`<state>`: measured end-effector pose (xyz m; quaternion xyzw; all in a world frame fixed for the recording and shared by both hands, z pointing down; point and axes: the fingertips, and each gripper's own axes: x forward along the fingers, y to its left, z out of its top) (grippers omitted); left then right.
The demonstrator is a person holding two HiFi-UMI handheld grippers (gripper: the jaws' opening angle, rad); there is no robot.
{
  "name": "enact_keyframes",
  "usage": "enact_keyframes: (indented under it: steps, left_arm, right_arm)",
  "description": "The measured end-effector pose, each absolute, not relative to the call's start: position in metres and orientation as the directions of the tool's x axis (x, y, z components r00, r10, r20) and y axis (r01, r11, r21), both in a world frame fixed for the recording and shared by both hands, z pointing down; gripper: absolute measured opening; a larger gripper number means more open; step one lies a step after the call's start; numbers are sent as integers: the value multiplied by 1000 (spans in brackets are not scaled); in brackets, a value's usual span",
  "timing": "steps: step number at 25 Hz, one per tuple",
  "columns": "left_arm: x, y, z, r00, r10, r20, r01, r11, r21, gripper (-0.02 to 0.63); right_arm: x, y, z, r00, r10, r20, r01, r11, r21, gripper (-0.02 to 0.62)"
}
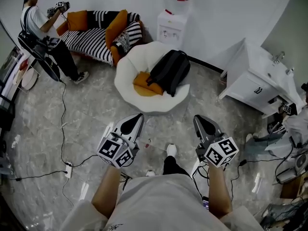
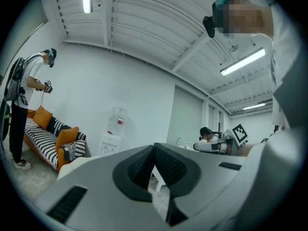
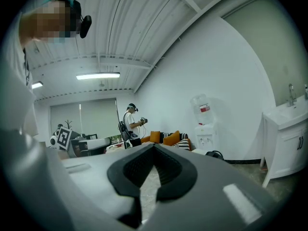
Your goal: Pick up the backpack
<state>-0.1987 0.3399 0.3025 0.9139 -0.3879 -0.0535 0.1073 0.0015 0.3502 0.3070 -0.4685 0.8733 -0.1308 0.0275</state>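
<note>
Head view shows the left forearm (image 1: 107,191) and right forearm (image 1: 219,191) stretched forward from the body, side by side and apart. Each carries its tool level, aimed toward the white round chair (image 1: 126,76). The left tongs (image 1: 136,118) and right tongs (image 1: 199,119) are both pressed together, with nothing between them. The black backpack (image 1: 169,71) lies on the chair's seat against an orange cushion (image 1: 144,84), well ahead of both tongs and untouched. A striped sofa (image 1: 98,35) and a water dispenser (image 1: 172,25) stand behind, by the wall.

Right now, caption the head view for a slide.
Left gripper and right gripper, shut, face backpack on white chair.
</note>
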Motion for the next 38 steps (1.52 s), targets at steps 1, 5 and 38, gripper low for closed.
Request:
enact_keyframes:
  steps: [1,5,38]
  left_arm:
    - [-193,333,302,694,-720,-15,-698,-677,235,-8]
    - [-175,302,300,684,-729,-9,-707,-666,238,-8]
    - [-98,155,318,564,-824,48,-800,-532,279,-9]
  right_arm:
    - [6,342,307,-562,-824,74,-809,530,-254,2]
    - [24,309,306,-571,-817,73,-802,537,-261,2]
    - [110,139,333,-692,-713,114,-709,642,-292,2]
